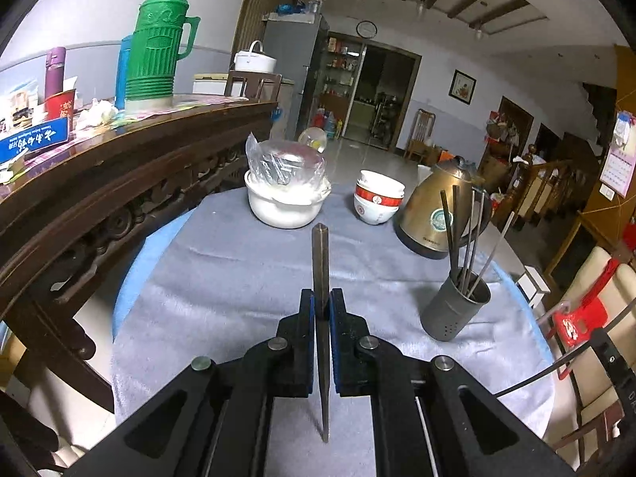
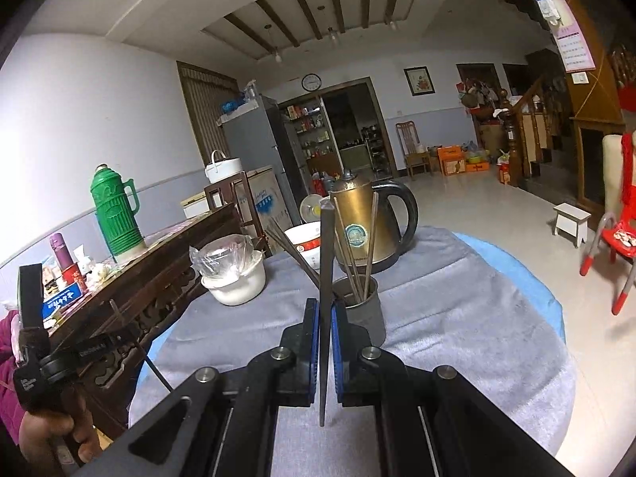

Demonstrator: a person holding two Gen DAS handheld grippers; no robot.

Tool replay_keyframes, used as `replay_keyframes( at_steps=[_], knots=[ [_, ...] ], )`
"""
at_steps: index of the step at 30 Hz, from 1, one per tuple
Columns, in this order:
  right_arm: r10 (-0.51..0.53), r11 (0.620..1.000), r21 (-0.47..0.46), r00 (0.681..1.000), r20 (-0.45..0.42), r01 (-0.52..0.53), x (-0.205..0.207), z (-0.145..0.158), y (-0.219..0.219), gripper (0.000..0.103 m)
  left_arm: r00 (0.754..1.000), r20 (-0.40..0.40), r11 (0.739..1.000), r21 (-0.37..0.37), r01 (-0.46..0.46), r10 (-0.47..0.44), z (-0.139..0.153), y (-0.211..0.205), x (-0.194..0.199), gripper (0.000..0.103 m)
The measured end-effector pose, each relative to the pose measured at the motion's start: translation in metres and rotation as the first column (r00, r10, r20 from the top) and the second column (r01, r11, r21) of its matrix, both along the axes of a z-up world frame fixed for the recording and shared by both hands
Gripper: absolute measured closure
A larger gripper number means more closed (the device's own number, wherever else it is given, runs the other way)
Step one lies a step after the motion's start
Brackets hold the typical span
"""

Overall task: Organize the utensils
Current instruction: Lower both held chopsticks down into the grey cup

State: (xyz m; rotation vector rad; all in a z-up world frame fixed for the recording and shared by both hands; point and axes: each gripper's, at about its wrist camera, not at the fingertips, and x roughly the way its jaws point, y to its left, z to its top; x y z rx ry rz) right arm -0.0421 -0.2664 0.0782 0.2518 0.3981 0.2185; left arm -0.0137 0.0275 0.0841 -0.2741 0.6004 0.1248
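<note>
A round table (image 1: 238, 278) under a grey cloth carried a gold kettle (image 1: 437, 214), with a white pot (image 1: 284, 204) and stacked bowls (image 1: 377, 198) beside it. In front of the kettle stood the grey utensil holder (image 1: 455, 312), several chopsticks (image 1: 471, 234) upright inside. Left gripper (image 1: 321, 310) was clamped on one dark chopstick (image 1: 320, 254), right gripper (image 2: 325, 318) on another chopstick (image 2: 326, 258), both raised near the holder.

A home dining and living room is indicated: a green thermos (image 1: 159, 43) on a carved wooden sideboard (image 1: 119, 183), a refrigerator (image 2: 254, 139), a wall clock (image 2: 311, 82) and a staircase (image 2: 528, 127) are seen
</note>
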Motion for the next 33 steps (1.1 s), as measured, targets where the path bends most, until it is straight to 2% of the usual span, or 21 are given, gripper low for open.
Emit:
replay_keyframes(
  at_steps=[17, 23, 33],
  knots=[
    [0.013, 1.000, -0.006, 1.000, 0.013, -0.013, -0.009, 0.008, 0.003, 0.097, 1.000, 0.002, 1.000, -0.019, 0.014, -0.014, 0.007, 0.005, -0.008, 0.096],
    [0.018, 1.000, -0.009, 1.000, -0.004, -0.018, -0.005, 0.006, 0.003, 0.097, 0.999, 0.026, 0.997, -0.068, 0.036, -0.034, 0.011, 0.007, -0.010, 0.096],
    [0.013, 1.000, 0.015, 0.998, -0.053, -0.013, 0.008, -0.009, -0.009, 0.097, 0.996, 0.048, 0.993, -0.084, 0.079, -0.075, 0.020, -0.007, -0.002, 0.096]
  ],
)
